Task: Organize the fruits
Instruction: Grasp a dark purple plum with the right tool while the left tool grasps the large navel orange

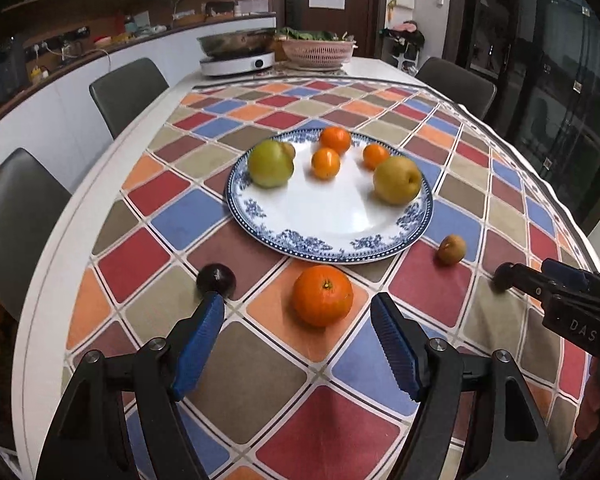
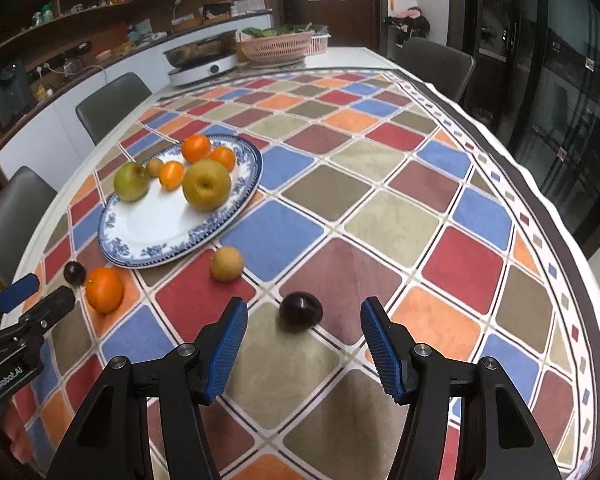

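Both tongs stand wide apart and grip nothing: the left gripper point(image 1: 298, 344) frames the loose orange point(image 1: 322, 295) lying just before the near rim of the blue-patterned plate point(image 1: 328, 254), while the right gripper point(image 2: 304, 344) lines up on a dark plum point(image 2: 301, 312) farther to the right of that rim. Near the plate too lie a second dark plum point(image 1: 216, 278) and a small brownish fruit point(image 1: 451, 249). On the plate sit a green apple point(image 1: 270, 163), a yellow pear point(image 1: 397, 180), three small oranges and another small brown fruit behind the apple. Round and smooth, the orange should feel firm, light and likely to roll; it probably wants the pads across its widest middle, squeezed gently.
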The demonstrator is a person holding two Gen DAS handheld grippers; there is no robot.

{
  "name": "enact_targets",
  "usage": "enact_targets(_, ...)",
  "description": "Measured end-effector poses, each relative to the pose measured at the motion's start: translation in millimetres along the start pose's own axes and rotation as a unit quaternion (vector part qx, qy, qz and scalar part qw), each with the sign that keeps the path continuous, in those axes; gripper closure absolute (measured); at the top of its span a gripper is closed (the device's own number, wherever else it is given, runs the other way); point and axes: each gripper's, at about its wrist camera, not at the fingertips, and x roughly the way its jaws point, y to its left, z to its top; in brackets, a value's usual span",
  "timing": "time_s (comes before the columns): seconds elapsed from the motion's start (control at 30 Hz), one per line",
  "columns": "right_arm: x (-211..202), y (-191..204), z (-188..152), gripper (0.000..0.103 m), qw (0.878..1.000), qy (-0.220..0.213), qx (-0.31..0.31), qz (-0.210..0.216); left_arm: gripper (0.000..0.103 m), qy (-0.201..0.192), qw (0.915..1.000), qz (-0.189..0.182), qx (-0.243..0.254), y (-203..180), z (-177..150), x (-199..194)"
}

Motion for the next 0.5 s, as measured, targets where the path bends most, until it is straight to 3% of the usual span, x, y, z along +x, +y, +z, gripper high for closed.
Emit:
enact_targets(0.2,12,1,-3,0.044,1.000,0.013,-0.001,-0.002,0.028,0.016,0.9997,-0.014,0.010,-1,1,20)
enact_targets(0.3,17,1,-3,0.052,1.000,0.019,-0.004,-0.001,0.033,0.022,0.9995,-0.018,0.012,-3,2,29)
enact_targets(0.5,24,2,-2,0.058,1.000,0.025,-0.006,0.002,0.048,0.036,0.9987,-0.035,0.010,-5,6,41)
